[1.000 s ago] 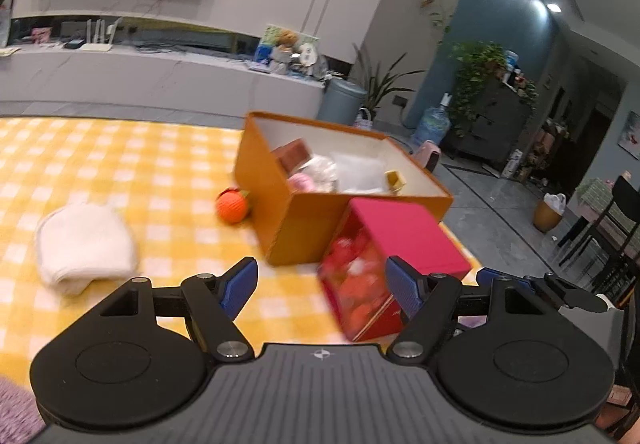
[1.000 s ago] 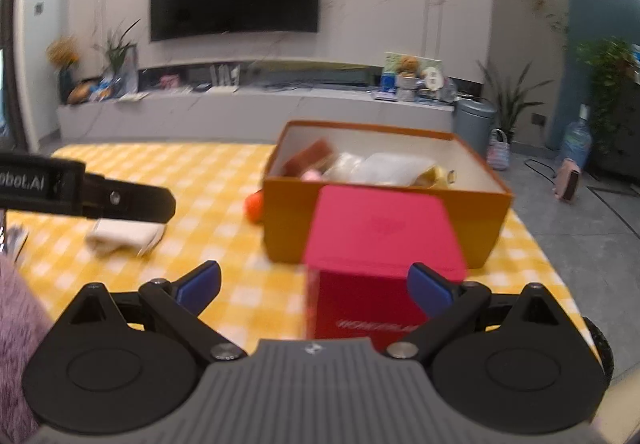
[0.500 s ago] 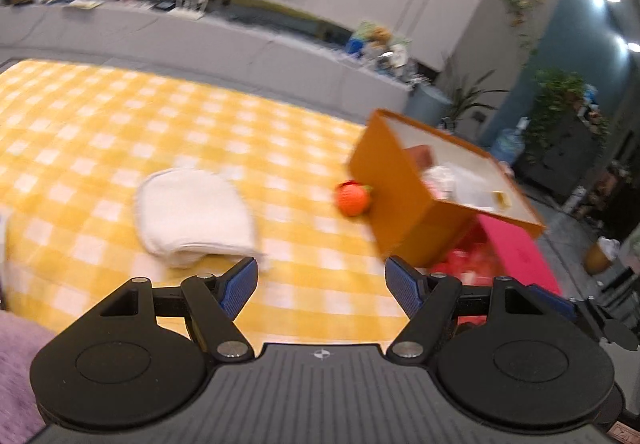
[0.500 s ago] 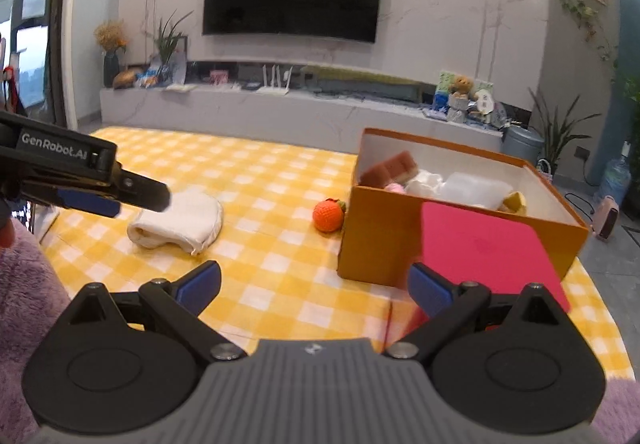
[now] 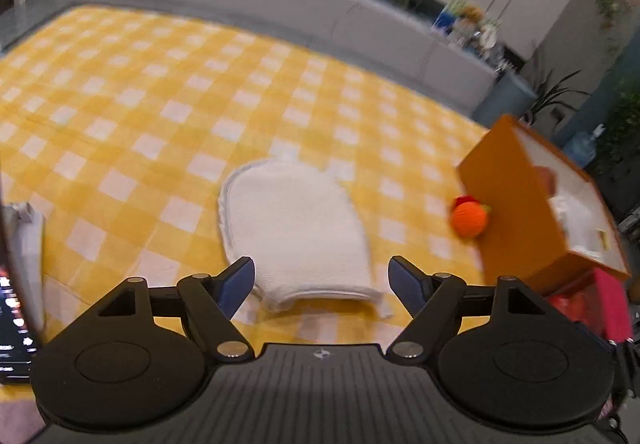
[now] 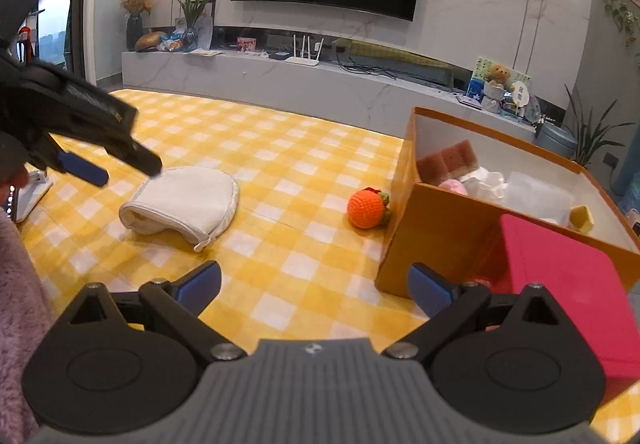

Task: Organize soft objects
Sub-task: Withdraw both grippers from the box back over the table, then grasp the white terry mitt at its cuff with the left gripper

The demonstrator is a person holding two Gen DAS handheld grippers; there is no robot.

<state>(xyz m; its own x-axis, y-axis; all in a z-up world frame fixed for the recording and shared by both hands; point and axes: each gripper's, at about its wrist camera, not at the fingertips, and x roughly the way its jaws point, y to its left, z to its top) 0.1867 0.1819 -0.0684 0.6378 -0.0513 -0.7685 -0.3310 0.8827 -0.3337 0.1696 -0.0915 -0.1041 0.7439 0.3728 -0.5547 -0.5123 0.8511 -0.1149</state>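
We see our left gripper [image 5: 321, 280] with its jaws spread wide and holding nothing, poised above the near edge of a folded white terry-cloth mitt [image 5: 294, 234] that lies flat on the yellow-and-white checked worktop [image 5: 168, 91]. In the right wrist view the same gripper [image 6: 120, 159] reaches in from the left over the mitt [image 6: 182, 205]. Further right, a round orange crocheted ball with a red and green tuft [image 6: 367, 209] rests just beside the wall of an open orange cardboard box [image 6: 436, 240], which contains a brown sponge block [image 6: 448, 160], some pale soft items and a small yellow piece. A crimson rectangular box [image 6: 560, 300] stands against the orange box's near side. Our right gripper [image 6: 314, 286] also has its jaws spread, empty, above the bare worktop.
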